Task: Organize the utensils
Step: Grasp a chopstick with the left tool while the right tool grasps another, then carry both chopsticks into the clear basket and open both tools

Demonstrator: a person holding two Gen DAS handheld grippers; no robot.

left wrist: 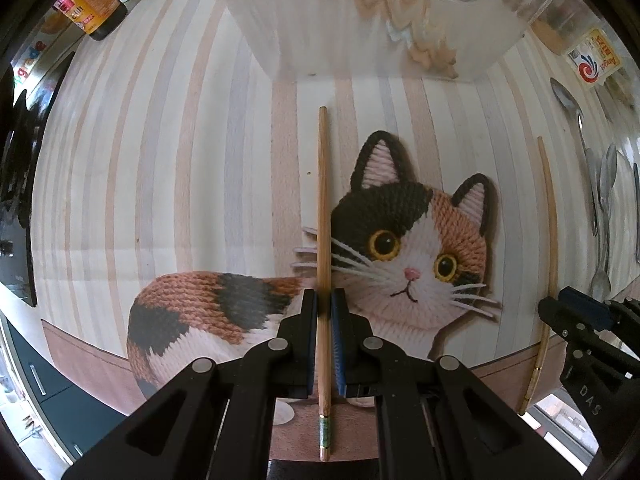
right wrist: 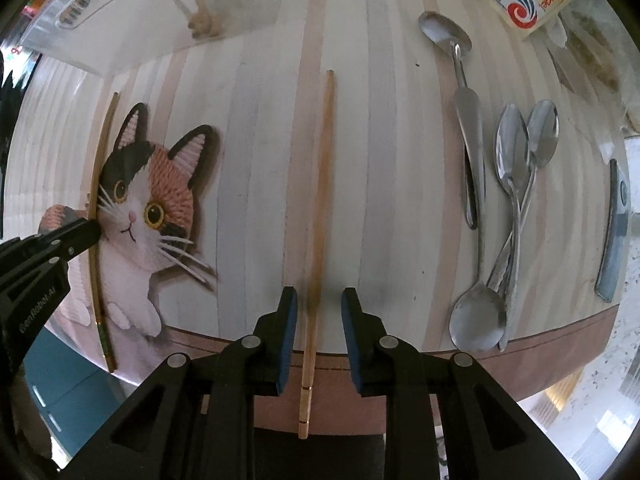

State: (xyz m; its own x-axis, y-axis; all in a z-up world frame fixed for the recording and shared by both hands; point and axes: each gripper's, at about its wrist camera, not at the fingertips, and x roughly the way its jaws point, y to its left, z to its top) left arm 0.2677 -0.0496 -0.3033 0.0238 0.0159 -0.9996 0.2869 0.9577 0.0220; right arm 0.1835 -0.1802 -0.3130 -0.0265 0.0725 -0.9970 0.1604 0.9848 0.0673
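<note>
While the left wrist view looks straight down on a striped placemat (left wrist: pixel 160 160) printed with a knitted calico cat (left wrist: pixel 400 240), the left gripper (left wrist: pixel 323 312) stands clamped on a wooden chopstick (left wrist: pixel 322 200). Item one, that chopstick: pale wood, slender, with a green and gold band near its thick end, running up the middle of the view beside the cat's face. Item two, a second chopstick (left wrist: pixel 550 220), lies on the mat to the right, past the cat's ear, with the right gripper (left wrist: pixel 576 308) at its lower stretch. Above, a clear plastic container (left wrist: pixel 360 20) covers the top of the mat. A dark bottle (left wrist: pixel 96 4) stands at upper left; steel spoons (left wrist: pixel 600 184) lie at the far right edge, beside a yellow packet (left wrist: pixel 596 60).

From the right wrist view, the right gripper (right wrist: pixel 320 312) has its jaws apart, with the second chopstick (right wrist: pixel 320 200) lying on the mat between the blue pads and touching neither. It is plain pale wood with thin dark rings near its thick end, which juts past the mat's brown border. To the left, the left gripper (right wrist: pixel 86 232) clamps the banded chopstick (right wrist: pixel 96 240) over the cat print (right wrist: pixel 148 200). To the right lie four steel spoons (right wrist: pixel 516 200), some crossing, well apart from the chopstick. A grey flat tool (right wrist: pixel 614 232) lies further right. The clear container (right wrist: pixel 120 20) sits at upper left and the yellow packet (right wrist: pixel 528 0) at upper right.
</note>
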